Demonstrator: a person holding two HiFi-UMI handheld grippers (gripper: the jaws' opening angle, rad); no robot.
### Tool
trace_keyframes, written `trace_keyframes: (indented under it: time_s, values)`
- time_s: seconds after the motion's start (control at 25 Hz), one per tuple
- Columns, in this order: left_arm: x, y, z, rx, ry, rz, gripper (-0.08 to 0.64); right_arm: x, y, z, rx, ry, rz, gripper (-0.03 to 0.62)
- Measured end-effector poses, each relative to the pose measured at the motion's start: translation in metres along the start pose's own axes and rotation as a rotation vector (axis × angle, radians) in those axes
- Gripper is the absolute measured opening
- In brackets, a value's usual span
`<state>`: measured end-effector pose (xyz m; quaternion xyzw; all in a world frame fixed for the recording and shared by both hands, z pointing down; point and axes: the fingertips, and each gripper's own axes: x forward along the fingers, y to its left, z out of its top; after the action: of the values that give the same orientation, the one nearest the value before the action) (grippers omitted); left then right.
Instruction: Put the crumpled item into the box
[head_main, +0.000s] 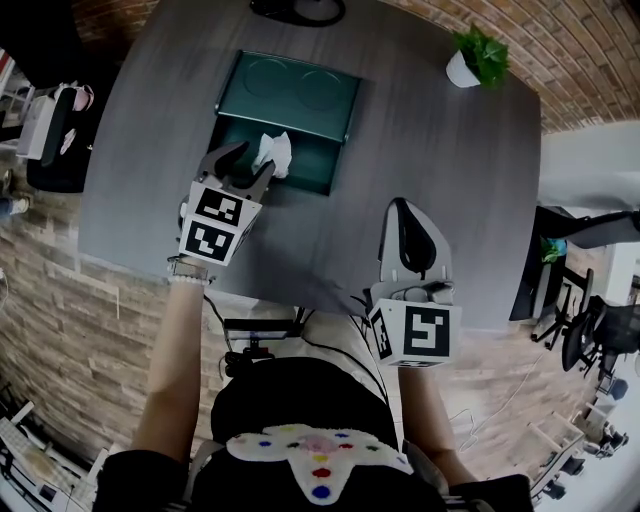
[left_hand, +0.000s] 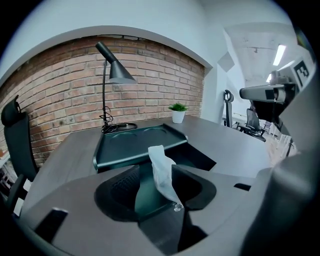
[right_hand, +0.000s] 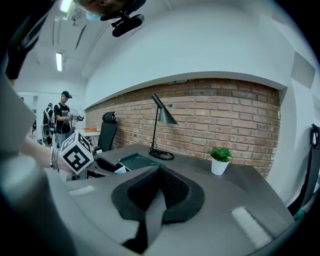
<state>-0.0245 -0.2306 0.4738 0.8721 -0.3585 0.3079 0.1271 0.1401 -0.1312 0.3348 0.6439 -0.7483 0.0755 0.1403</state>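
A dark green box (head_main: 304, 165) stands open on the grey table (head_main: 450, 170), its lid (head_main: 292, 92) tipped back behind it. The crumpled item is a white tissue (head_main: 273, 153). My left gripper (head_main: 245, 170) hovers over the box's left part with its jaws wide apart. In the left gripper view the tissue (left_hand: 161, 172) hangs upright against the right jaw, above the green box floor (left_hand: 148, 196), with a clear gap to the left jaw. My right gripper (head_main: 410, 238) sits near the table's front edge, shut and empty; its tips meet in the right gripper view (right_hand: 159, 171).
A small plant in a white pot (head_main: 470, 60) stands at the table's far right corner. A black desk lamp (left_hand: 112, 75) rises behind the box, its base (head_main: 298, 10) at the far edge. A black office chair (head_main: 60, 130) is left of the table.
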Motion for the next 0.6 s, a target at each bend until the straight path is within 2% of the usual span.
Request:
trace_keyframes:
  time_s: [0.36, 0.6]
  values:
    - [-0.025, 0.001, 0.008, -0.036, -0.063, 0.075, 0.181, -0.008, -0.002, 0.01, -0.012, -0.029, 0.037, 0.009]
    - [-0.055, -0.01, 0.027, -0.052, -0.139, 0.111, 0.075, -0.017, 0.002, 0.022, -0.024, -0.061, 0.074, 0.009]
